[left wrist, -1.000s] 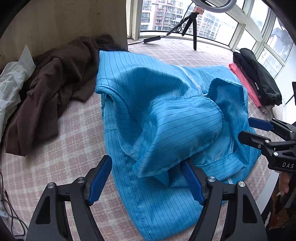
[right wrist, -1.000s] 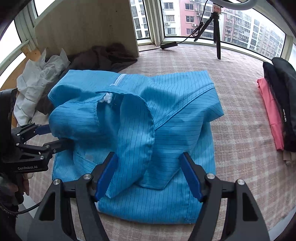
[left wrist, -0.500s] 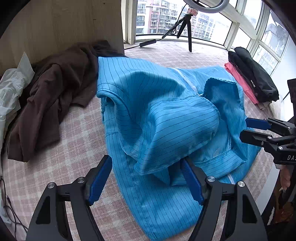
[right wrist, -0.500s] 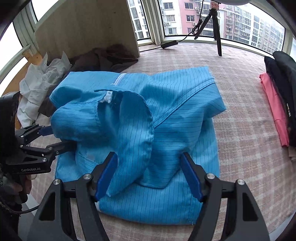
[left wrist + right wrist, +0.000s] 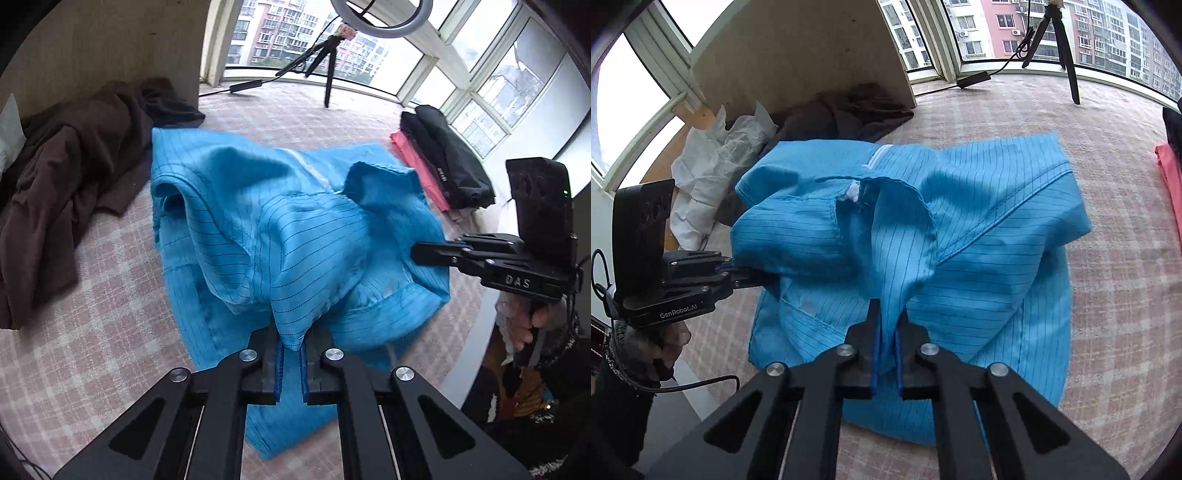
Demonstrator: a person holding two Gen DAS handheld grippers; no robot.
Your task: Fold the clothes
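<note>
A blue pinstriped garment (image 5: 280, 236) lies half folded on the checked table cover (image 5: 92, 350); it also shows in the right wrist view (image 5: 979, 236). My left gripper (image 5: 290, 354) is shut on a bunched fold of its near edge. My right gripper (image 5: 886, 339) is shut on another fold of the same garment. Each gripper shows in the other's view, the right gripper (image 5: 417, 254) at the garment's right side and the left gripper (image 5: 757, 277) at its left side. The pinched cloth is lifted off the table.
A brown garment (image 5: 70, 173) and a white one (image 5: 716, 166) lie heaped at the back left by a wooden panel (image 5: 798, 55). Folded black (image 5: 447, 155) and pink (image 5: 417, 166) clothes are stacked at the right. A tripod (image 5: 325, 62) stands by the windows.
Both grippers were open around the blue garment; both have now closed on folds of it and the cloth has bunched up and risen.
</note>
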